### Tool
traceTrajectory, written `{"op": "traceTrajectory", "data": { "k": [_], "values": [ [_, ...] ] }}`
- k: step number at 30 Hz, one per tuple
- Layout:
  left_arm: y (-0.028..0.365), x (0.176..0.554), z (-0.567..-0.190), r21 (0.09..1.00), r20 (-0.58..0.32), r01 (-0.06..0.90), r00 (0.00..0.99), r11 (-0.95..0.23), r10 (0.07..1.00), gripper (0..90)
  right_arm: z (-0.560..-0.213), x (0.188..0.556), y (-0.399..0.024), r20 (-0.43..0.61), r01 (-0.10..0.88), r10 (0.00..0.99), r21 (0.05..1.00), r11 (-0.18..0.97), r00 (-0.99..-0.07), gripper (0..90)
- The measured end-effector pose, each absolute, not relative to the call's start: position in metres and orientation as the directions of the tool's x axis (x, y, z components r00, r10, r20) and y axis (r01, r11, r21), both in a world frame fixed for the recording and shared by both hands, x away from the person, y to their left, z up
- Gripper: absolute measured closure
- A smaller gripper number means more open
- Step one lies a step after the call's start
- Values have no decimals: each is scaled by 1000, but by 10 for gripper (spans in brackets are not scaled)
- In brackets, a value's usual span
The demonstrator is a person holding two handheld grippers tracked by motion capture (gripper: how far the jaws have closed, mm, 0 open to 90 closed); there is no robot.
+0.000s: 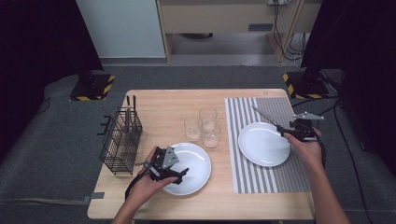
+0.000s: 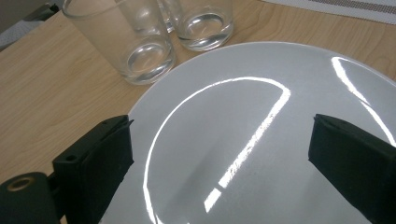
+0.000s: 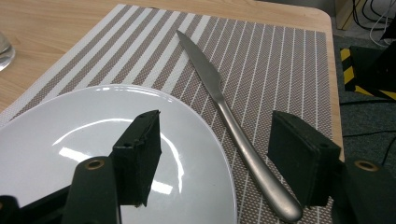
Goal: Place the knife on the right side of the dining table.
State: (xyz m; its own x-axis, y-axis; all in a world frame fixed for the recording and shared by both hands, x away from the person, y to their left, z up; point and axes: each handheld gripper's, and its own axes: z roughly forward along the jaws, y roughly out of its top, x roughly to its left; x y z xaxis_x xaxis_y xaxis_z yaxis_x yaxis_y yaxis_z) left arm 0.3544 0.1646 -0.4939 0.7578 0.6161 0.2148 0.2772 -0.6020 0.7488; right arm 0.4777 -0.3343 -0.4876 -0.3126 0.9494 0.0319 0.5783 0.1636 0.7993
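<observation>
My left gripper (image 1: 181,174) hovers open above the near-left part of a white plate (image 1: 198,158) at the table's front middle; in the left gripper view its jaws stand wide apart over the plate (image 2: 261,140) with nothing between them. My right gripper (image 1: 283,131) is open at the right rim of a second white plate (image 1: 261,144) on a striped placemat (image 1: 280,179). A steel knife (image 1: 265,116) lies flat on the mat beside that plate. In the right gripper view the knife (image 3: 219,95) runs between the open jaws of the right gripper (image 3: 217,123), its handle close to the right jaw, pads not pressing it.
Three clear glasses (image 1: 203,126) stand behind the left plate, close to its far rim (image 2: 144,51). A black wire rack (image 1: 121,140) holding cutlery stands at the table's left edge. The table's right edge (image 3: 334,84) runs just beyond the mat.
</observation>
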Motion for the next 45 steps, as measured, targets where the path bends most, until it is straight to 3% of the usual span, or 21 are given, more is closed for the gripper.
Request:
{"op": "traceTrajectory", "data": {
  "k": [12,17,19,25,34,40,45],
  "values": [
    [172,353,-495,750,208,287,752,-596,625,58,-481,468,-338,18,550,934,812,195,-357,441],
    [174,354,-497,752,203,296,746,-590,634,59,-485,466,-345,6,560,942,805,194,-336,564],
    [176,354,-497,753,203,299,742,-586,639,60,-488,466,-353,-13,568,949,798,199,-315,658],
    [180,354,-496,755,204,304,733,-581,649,61,-501,463,-369,-15,597,965,783,174,-261,760],
    [179,353,-496,755,206,303,732,-581,649,61,-517,462,-374,-26,632,975,757,165,-223,729],
    [178,352,-494,756,207,299,734,-582,647,61,-524,466,-373,-38,643,979,749,162,-202,661],
    [179,352,-494,758,205,296,737,-581,644,62,-530,469,-371,-37,652,978,740,165,-206,685]
  ]
}}
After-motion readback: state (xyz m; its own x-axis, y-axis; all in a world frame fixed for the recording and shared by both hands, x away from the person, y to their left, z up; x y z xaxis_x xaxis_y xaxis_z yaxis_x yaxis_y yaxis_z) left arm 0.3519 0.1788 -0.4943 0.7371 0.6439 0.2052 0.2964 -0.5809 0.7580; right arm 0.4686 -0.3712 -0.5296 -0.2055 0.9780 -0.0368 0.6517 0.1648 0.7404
